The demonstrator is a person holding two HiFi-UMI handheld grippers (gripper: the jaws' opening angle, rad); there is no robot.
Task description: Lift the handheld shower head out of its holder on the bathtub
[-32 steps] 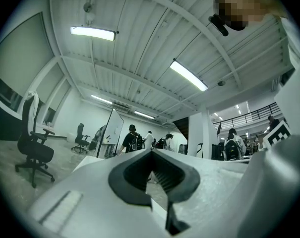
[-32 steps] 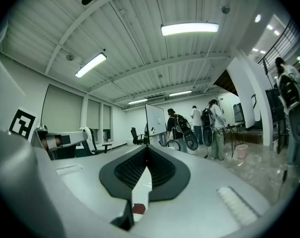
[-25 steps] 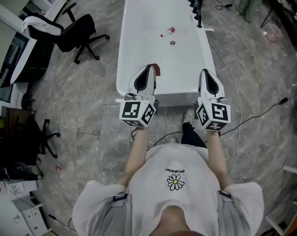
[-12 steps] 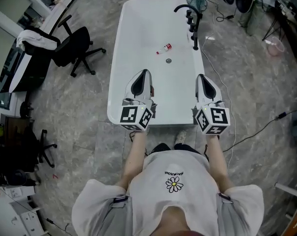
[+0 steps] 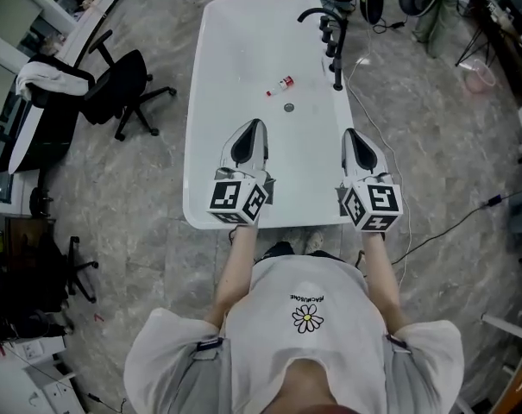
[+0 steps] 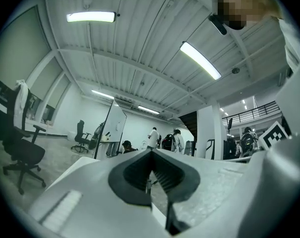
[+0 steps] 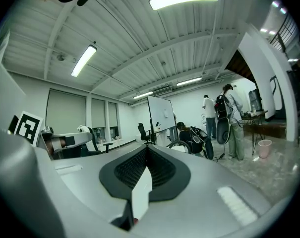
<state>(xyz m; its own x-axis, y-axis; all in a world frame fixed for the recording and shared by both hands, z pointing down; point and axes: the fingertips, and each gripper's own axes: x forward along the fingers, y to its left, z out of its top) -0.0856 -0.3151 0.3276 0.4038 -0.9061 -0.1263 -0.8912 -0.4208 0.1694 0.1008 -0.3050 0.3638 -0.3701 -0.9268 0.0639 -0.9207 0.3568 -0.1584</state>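
The handheld shower head, a dark wand that seems to stand upright in its holder, sits on the right rim of the bathtub, straight ahead of the nearer right claw. The left claw hovers over the bathtub's near end. Both claws are closed and empty. A small bottle lies inside the bathtub; an office chair stands on the grey floor to its left.
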